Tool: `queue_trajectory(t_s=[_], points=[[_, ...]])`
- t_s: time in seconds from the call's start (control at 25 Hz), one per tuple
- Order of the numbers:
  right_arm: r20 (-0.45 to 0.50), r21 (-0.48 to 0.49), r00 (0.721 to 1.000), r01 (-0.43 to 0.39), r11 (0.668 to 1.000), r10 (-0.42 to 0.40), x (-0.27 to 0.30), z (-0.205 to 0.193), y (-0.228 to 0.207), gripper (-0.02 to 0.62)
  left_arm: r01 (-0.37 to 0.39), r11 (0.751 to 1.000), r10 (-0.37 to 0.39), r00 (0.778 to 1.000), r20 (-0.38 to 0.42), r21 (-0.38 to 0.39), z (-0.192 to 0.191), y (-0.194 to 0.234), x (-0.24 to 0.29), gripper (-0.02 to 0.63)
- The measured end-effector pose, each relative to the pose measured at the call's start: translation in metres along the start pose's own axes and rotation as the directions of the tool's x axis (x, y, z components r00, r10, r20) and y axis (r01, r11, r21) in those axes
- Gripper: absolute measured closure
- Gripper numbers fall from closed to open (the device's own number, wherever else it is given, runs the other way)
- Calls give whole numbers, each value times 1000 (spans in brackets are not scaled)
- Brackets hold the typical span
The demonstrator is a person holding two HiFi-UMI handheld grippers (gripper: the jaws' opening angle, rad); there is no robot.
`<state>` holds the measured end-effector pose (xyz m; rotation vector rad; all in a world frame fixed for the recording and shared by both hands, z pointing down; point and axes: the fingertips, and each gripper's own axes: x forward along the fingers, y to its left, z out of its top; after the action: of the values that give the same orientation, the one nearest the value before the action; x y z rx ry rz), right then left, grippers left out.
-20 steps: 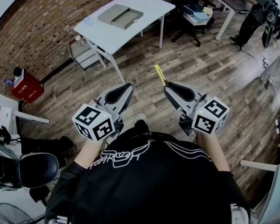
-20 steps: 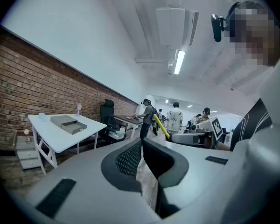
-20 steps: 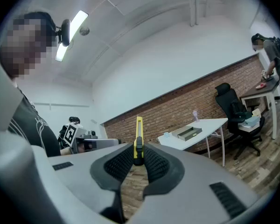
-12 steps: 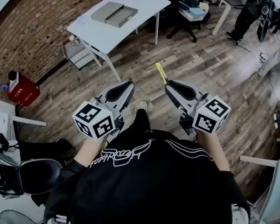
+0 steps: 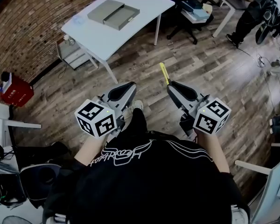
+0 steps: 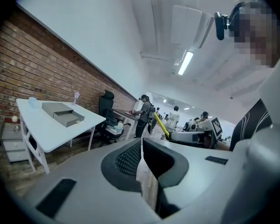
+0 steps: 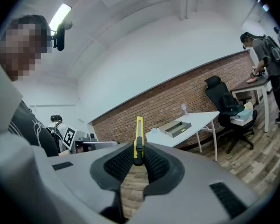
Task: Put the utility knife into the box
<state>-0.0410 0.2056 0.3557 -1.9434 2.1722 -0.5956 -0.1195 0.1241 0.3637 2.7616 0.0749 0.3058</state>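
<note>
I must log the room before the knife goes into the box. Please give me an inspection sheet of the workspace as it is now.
surface: white table ahead, mostly bare.
job's things: yellow utility knife in the right tool; grey box on the table, in two parts side by side.
clutter: small clear item on the table's left corner.
grippers: right tool shut on the knife; left tool shut, empty.
cables: thin cable on the floor, far right.
surroundings: brick wall, wood floor, drawer unit by the table, red box, another person.

Wood-plank floor (image 5: 210,69); rough brick wall (image 5: 23,31); utility knife (image 5: 164,73) probably plastic.
</note>
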Motion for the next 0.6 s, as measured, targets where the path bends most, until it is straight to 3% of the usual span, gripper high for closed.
queue_trajectory(t_s=[0.28,0.6], points=[[-69,54,998,5,999,-1,92,29,-54,531,-12,998,8,998,-60,-63,29,96,44,568],[-172,74,985,6,997,7,202,58,-125,531,-29,996,20,994,-108,-83,67,212,103,568]])
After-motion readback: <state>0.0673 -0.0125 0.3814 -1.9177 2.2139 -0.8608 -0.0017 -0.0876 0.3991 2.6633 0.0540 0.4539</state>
